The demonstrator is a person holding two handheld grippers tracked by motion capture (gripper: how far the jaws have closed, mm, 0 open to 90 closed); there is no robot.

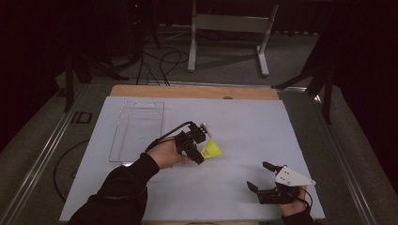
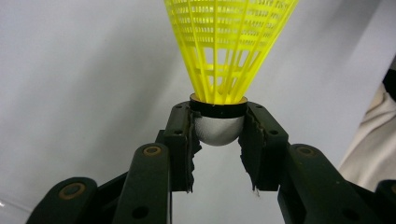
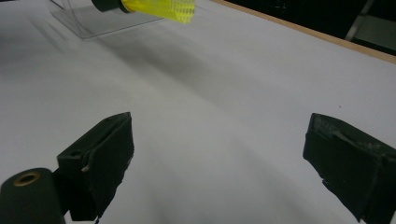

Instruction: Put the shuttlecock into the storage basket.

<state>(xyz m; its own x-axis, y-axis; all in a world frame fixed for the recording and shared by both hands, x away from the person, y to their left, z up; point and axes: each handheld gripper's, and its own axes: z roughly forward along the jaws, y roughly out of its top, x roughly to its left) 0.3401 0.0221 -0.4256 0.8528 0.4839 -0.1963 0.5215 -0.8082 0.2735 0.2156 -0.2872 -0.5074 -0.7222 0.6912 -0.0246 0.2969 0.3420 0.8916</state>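
1. Room: dark, lit only around the bench; grey floor (image 1: pixel 225 51) w/ loose cables, metal stand (image 1: pixel 228 28) standing behind the table.
2. Surface: white sheet (image 1: pixel 244 131) covering the table, wood edge (image 1: pixel 187 91) showing at the far side. Sheet is lying flat and bare apart from the items below.
3. Clear plastic tray (image 1: pixel 138 129), 1x, sitting on the sheet's left-far area; transparent, so its walls are hard to make out.
4. Grippers, 2x. Left gripper (image 1: pixel 202 146) is hovering near sheet centre, jaws clamping the white cork of the shuttlecock. Right gripper (image 1: pixel 261 176) is sitting near the sheet's front-right, jaws spread wide, nothing btwn them.
5. Yellow shuttlecock (image 1: pixel 211 150), 1x, being held just right of the tray, skirt pointing away from the left hand. In left gripper view, skirt top is getting cut off by the frame; in right gripper view it's blurred and partly cropped at the top edge.
6. Person: dark sleeves coming in from the bottom; right hand mostly cut off by the frame.
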